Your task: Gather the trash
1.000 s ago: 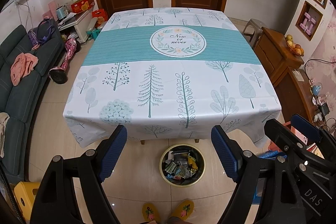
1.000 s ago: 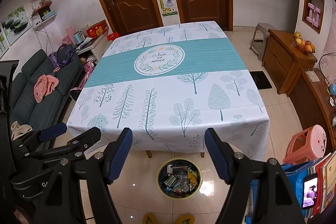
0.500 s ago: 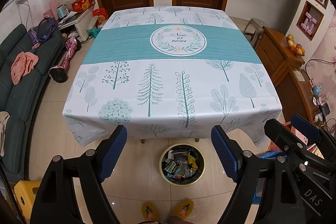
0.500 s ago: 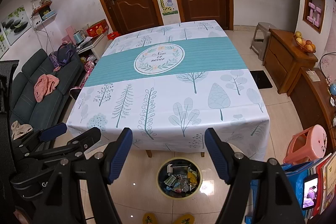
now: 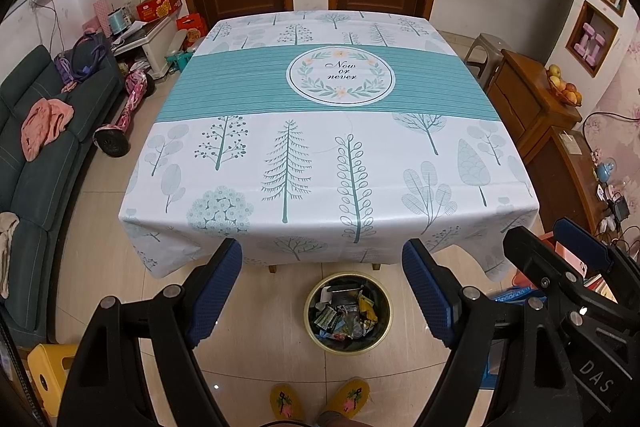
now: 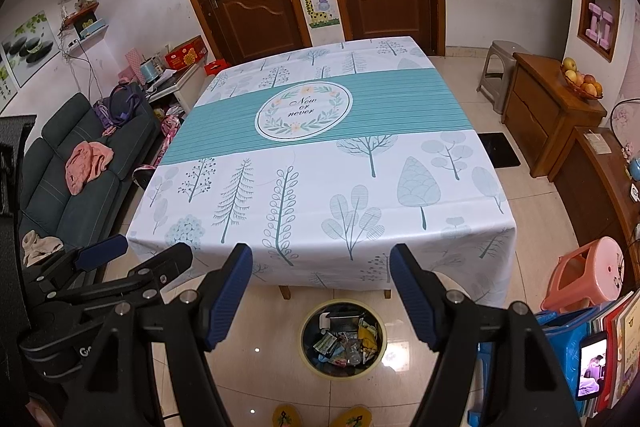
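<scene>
Plainly, the trash point(image 5: 347, 315) sits in the round bin point(image 5: 316, 293) on the floor tiles, just off the middle of the near edge of the surface point(image 5: 320, 155), whose tree-print cloth carries no loose item in either view. Judged from that, collection looks complete or nearly so; the sound course is a last check along all four edges and both near corners before standing down. The left hand-held gripper point(image 5: 322, 297) and the right hand-held gripper point(image 6: 320, 297) both hang above the bin with jaws spread wide and nothing between them. Hidden matters: the floor under the surface is masked by the cloth's overhang, the far edge is foreshortened, individual wrappers in the bin cannot be told apart, and only the person's slippers point(image 5: 318, 401) show at the frame bottom.
</scene>
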